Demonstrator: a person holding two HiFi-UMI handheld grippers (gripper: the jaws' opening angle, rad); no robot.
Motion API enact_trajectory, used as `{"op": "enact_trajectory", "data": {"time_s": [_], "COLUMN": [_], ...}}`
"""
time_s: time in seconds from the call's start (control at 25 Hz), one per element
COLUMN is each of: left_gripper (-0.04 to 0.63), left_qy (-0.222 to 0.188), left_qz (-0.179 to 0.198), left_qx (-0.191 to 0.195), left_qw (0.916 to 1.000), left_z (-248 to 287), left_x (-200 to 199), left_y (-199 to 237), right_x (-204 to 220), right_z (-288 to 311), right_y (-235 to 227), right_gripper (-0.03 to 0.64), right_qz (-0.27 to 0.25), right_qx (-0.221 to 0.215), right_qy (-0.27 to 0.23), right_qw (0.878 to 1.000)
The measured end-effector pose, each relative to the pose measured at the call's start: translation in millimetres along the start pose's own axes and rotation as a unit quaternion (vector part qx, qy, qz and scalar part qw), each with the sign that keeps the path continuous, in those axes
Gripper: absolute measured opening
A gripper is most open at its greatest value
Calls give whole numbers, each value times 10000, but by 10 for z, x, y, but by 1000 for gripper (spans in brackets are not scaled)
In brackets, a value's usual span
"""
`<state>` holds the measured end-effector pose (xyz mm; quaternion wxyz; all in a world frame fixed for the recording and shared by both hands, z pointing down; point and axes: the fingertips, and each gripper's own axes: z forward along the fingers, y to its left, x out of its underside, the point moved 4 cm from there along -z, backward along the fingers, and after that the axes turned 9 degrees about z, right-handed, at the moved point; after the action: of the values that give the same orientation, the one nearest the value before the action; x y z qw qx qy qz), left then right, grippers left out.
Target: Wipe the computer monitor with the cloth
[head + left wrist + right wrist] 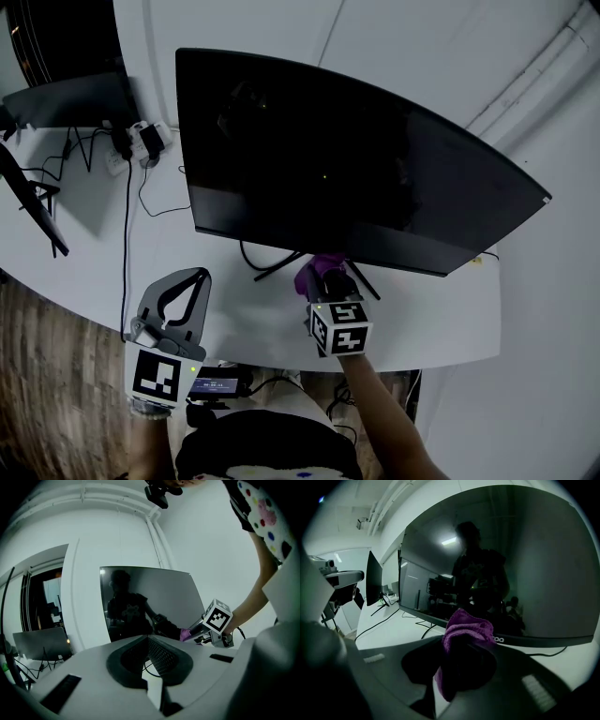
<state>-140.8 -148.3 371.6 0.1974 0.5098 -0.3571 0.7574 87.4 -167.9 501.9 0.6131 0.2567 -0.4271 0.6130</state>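
Because the right gripper pinches the cloth by one bunch below the monitor, hard wiping might tug it free; the left gripper has its jaws closed, empty.

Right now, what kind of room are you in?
Probably an office or computer room: a big monitor stands on a long white desk, a second monitor sits further left, and power cables trail across the desk.

Stand legs and cable clutter desk beneath monitor.
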Motion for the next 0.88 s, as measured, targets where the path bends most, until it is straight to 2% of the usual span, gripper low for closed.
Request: {"op": "enact_trajectory", "data": {"time_s": [0.36, 0.88], "left_gripper": [5, 5], "left_qy": [166, 264], "left_qz": [-30, -112], "left_qx": [-196, -395], "left_qw": [9997, 9988], "left_z": [-154, -287], "left_x": [196, 368], "left_y": [218, 441], "right_x": [-12, -26], "right_z": [234, 457], "right_y": [451, 878], "right_gripper": [64, 64], "right_qz": [-609, -799], "right_qx": [-339, -737], "right_qy": [220, 317], "right_qw": [9973, 9936]}}
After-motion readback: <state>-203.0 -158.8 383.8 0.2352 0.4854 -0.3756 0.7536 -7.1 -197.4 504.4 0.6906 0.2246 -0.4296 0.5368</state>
